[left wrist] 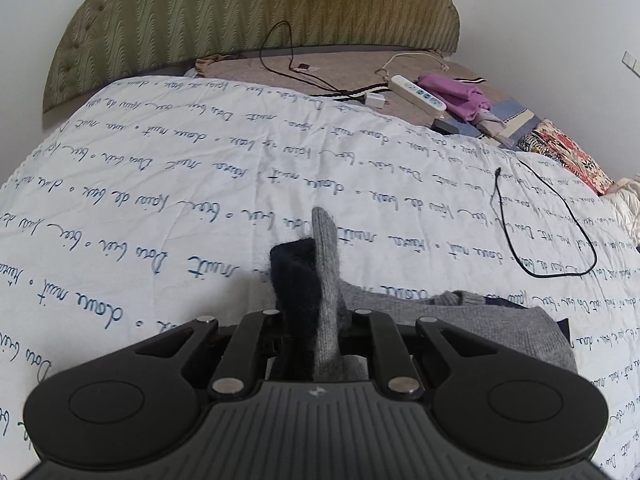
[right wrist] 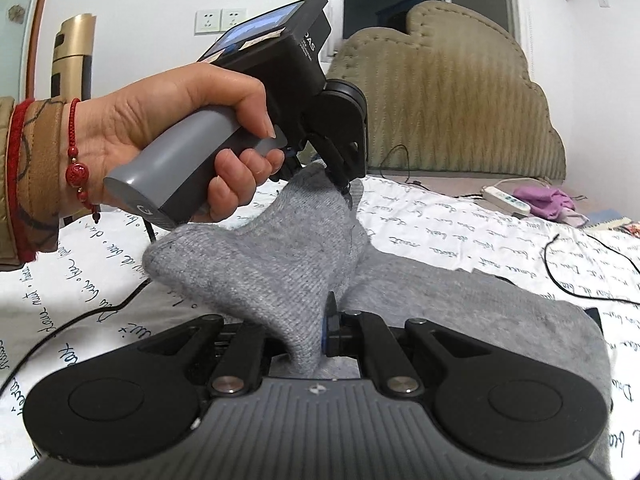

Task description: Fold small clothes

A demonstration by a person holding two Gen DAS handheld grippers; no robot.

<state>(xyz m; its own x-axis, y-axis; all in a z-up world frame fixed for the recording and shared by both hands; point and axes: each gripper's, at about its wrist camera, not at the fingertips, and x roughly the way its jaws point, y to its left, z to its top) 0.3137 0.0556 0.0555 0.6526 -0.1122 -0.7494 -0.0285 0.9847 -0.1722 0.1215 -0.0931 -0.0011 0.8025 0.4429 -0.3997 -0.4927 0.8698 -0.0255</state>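
Both grippers, left gripper (right wrist: 347, 194) and right gripper (right wrist: 316, 320), are pinching the grey knitted garment (right wrist: 260, 264) with fingers nearly closed. It is looking soft, light and floppy, sagging between the fingers above the bed (left wrist: 200, 168), so holding at the edges is seeming best.

knit garment (right wrist: 280, 264): grey, fine ribbed knit, with a dark navy part (left wrist: 292, 276)
bedspread (left wrist: 200, 168): white, rows of blue handwriting
headboard (left wrist: 248, 12): olive green, wavy stripes, studded edge
cloth (left wrist: 460, 94): purple
power strip (left wrist: 416, 92): white, blue switches
cable (left wrist: 552, 232): black
bracelet (right wrist: 76, 160): red beads
left gripper (right wrist: 346, 190): black body, grey handle
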